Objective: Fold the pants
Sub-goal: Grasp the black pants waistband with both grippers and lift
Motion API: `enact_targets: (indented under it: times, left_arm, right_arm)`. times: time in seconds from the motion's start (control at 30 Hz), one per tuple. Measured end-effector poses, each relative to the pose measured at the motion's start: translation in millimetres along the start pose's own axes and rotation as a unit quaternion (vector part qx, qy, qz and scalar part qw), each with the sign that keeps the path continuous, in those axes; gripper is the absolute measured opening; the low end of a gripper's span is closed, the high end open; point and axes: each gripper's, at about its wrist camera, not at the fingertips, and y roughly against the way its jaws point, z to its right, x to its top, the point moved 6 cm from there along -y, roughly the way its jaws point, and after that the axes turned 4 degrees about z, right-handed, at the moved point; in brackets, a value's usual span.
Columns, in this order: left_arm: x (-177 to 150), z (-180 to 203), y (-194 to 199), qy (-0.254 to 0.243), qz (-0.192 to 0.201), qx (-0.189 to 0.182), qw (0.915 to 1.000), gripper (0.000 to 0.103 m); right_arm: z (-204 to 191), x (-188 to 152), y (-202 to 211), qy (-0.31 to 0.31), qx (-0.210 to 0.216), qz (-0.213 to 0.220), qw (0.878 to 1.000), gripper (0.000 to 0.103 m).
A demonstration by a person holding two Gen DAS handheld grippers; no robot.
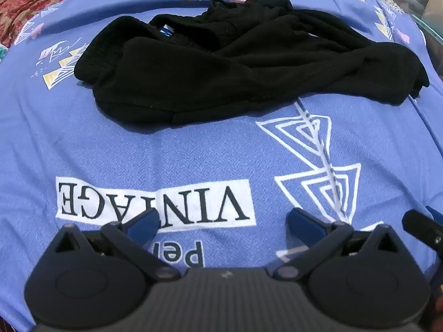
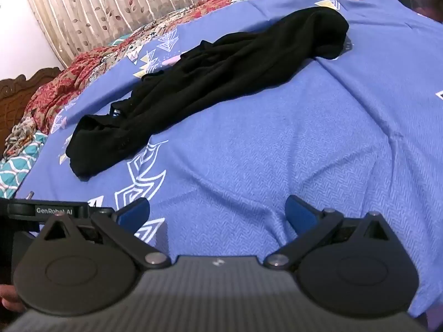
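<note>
Black pants [image 1: 235,61] lie crumpled in a long heap on the blue bedsheet [image 1: 193,149], waistband at the left. In the right wrist view the pants [image 2: 210,63] stretch from lower left to upper right. My left gripper [image 1: 223,218] is open and empty, hovering over the sheet well short of the pants. My right gripper [image 2: 217,207] is open and empty, also short of the pants, over bare sheet. Part of the right gripper [image 1: 423,229] shows at the left wrist view's right edge, and the left gripper's body [image 2: 47,211] shows at the right wrist view's left.
The sheet bears a white "VINTAGE" label [image 1: 155,203] and triangle prints [image 1: 307,135]. A red patterned quilt [image 2: 63,83] is bunched along the far bed edge, with a wooden headboard [image 2: 16,88] and a curtain [image 2: 110,8] behind.
</note>
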Motion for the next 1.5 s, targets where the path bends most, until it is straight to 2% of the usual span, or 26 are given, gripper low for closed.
enact_targets:
  times: [0.07,0.1,0.27,0.33,0.43,0.57,0.63,0.67,0.7,0.73,0.77,0.8,0.93,1.0,1.1,1.17,1.2,1.3,1.37,1.4,1.43,1.47,1.5]
  left_arm:
    - [-1,0,1,-0.003,0.000,0.000,1.0000,0.103]
    - [-1,1,-1,-0.004,0.001,0.000,1.0000,0.103]
    - [-1,-9,8,0.005,-0.002,-0.016,0.9999,0.103]
    - [8,-23,20,0.045,0.015,-0.029,0.9984,0.102]
    - [32,-66,38,0.117,0.062,-0.033,0.9906,0.102]
    - [73,-121,23,0.221,0.050,-0.054,0.9725,0.098]
    - [86,-130,4,0.248,0.037,-0.074,0.9653,0.095]
    - [90,-131,-9,0.258,0.027,-0.076,0.9628,0.091]
    - [88,-130,-20,0.267,0.017,-0.073,0.9609,0.070]
    - [85,-127,-28,0.275,0.006,-0.070,0.9590,0.032]
    - [83,-127,-36,0.283,-0.007,-0.066,0.9569,0.019]
    - [80,-124,-35,0.286,-0.004,-0.066,0.9558,0.015]
    - [72,-100,10,0.219,0.040,-0.084,0.9712,0.012]
    - [59,-99,39,0.210,0.052,-0.113,0.9697,0.012]
    - [27,-102,75,0.226,0.057,-0.152,0.9605,0.012]
    - [9,-103,88,0.233,0.052,-0.160,0.9579,0.010]
    - [-1,-102,91,0.237,0.047,-0.157,0.9576,0.009]
    - [-11,-109,86,0.244,0.025,-0.148,0.9580,0.002]
    - [-16,-109,79,0.249,0.006,-0.134,0.9592,0.002]
    - [-18,-110,77,0.255,0.000,-0.135,0.9575,0.002]
    - [-19,-112,76,0.257,-0.003,-0.136,0.9567,0.002]
    - [-18,-113,75,0.257,-0.006,-0.135,0.9568,0.002]
    - [-18,-113,74,0.255,-0.008,-0.134,0.9575,0.003]
  right_arm:
    - [-2,-1,-1,-0.001,0.001,0.000,1.000,0.103]
    - [3,1,0,-0.026,0.019,-0.001,0.999,0.103]
    - [8,4,2,-0.010,0.015,-0.005,1.000,0.103]
    - [3,5,7,-0.008,0.016,-0.001,1.000,0.103]
    - [2,2,6,-0.004,0.019,-0.002,1.000,0.103]
    - [-5,0,8,0.017,0.011,-0.002,1.000,0.103]
    - [-1,3,0,0.014,0.009,-0.007,1.000,0.100]
    - [1,4,1,0.013,0.008,-0.006,1.000,0.097]
    - [2,6,2,0.012,0.007,-0.007,1.000,0.085]
    - [4,10,4,0.011,0.005,-0.005,1.000,0.065]
    - [5,13,5,0.009,0.005,-0.004,1.000,0.056]
    - [7,19,7,0.003,0.007,-0.001,1.000,0.048]
    - [27,60,15,-0.021,-0.008,0.045,0.999,0.048]
    - [34,86,12,-0.008,-0.020,0.065,0.998,0.049]
    - [37,131,-3,0.013,-0.036,0.098,0.994,0.050]
    - [41,162,-15,0.016,-0.051,0.125,0.991,0.053]
    - [43,174,-25,0.017,-0.067,0.130,0.989,0.060]
    - [54,204,-71,0.014,-0.120,0.113,0.986,0.079]
    - [68,214,-109,0.001,-0.166,0.079,0.983,0.081]
    - [74,215,-125,-0.003,-0.183,0.061,0.981,0.077]
    - [82,213,-141,-0.004,-0.197,0.037,0.980,0.048]
    - [89,212,-147,-0.001,-0.208,0.018,0.978,0.025]
    - [95,213,-151,-0.002,-0.213,0.004,0.977,0.007]
